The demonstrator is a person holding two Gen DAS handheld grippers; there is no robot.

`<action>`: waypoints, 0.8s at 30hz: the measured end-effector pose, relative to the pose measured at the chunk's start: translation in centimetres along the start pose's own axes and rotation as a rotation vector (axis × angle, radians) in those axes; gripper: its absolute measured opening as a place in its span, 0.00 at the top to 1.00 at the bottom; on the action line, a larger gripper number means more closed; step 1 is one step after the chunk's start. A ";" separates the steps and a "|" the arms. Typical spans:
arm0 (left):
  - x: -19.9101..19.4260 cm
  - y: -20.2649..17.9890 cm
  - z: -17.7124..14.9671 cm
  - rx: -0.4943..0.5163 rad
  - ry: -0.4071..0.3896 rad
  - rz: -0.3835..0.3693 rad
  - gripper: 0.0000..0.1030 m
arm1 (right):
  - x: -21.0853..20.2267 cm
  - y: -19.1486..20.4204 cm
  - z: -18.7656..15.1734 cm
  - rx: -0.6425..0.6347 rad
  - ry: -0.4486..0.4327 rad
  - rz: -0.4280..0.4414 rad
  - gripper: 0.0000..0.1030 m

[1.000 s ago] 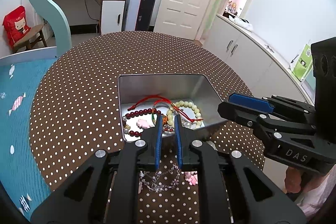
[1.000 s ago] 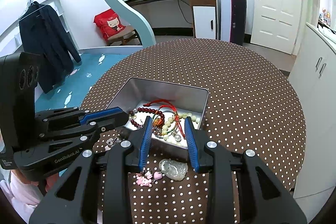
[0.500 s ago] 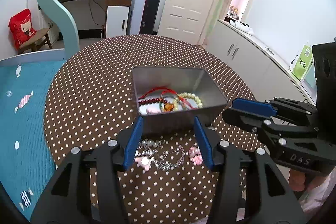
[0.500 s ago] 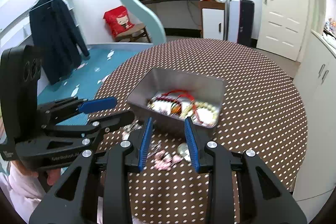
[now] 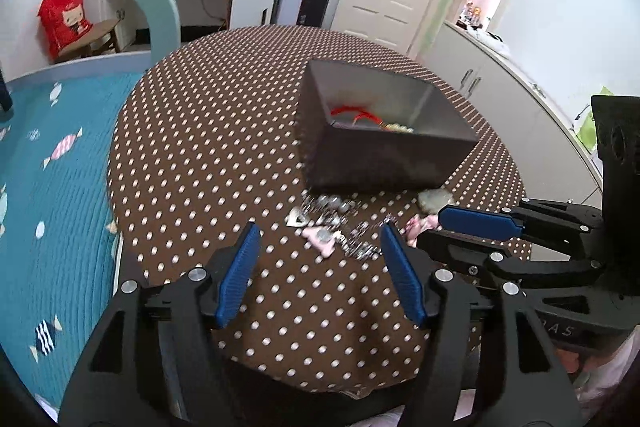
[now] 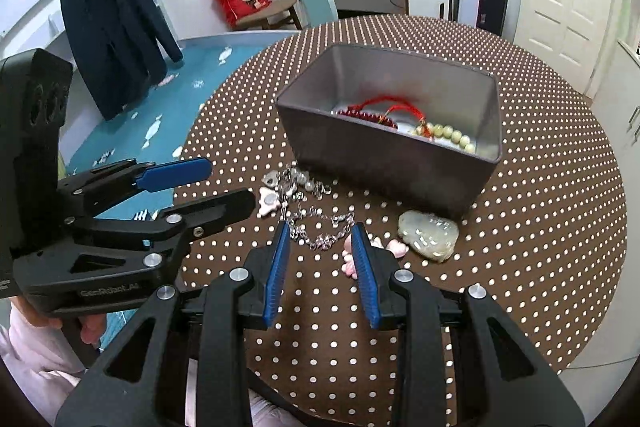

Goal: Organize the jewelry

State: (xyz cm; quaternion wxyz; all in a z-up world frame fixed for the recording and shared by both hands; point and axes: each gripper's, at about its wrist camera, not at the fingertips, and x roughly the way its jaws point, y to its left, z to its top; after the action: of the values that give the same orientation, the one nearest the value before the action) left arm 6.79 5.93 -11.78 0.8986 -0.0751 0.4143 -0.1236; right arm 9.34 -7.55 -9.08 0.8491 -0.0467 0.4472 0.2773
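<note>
Your left gripper (image 5: 318, 233) has just been opening, jaws spread, nothing between them. Your right gripper (image 6: 320, 231) sits part-open, gripping nothing, over the silver chain (image 6: 316, 227) by the table's (image 6: 540, 227) near edge. Jade pendant (image 6: 428, 235) alongside; metal box (image 6: 384, 163) with bracelets beyond, mid-table.

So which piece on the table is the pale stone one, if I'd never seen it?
Find the grey metal box on the brown polka-dot tablecloth. On the cloth just in front of its near right corner lies a pale greenish carved stone pendant. Unlike the silver chain and small pink charms beside it, it is one solid, milky lump.
</note>
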 end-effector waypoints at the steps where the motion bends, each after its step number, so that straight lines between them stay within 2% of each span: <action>1: 0.0 0.2 -0.3 -0.004 0.002 0.001 0.38 | 0.2 -0.1 -0.1 -0.001 0.007 -0.010 0.71; 17: 0.8 1.8 -0.8 -0.011 0.027 -0.019 0.32 | 2.7 0.8 -0.2 0.003 0.074 -0.125 0.74; 24: 1.5 1.6 -0.5 -0.010 0.040 -0.010 0.32 | 3.0 0.4 -0.3 0.001 0.077 -0.137 0.76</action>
State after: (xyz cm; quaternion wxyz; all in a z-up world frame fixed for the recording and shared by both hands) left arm 7.61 6.98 -13.60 0.8891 -0.0790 0.4325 -0.1274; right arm 10.24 -6.04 -11.55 0.8484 -0.0874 0.4752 0.2163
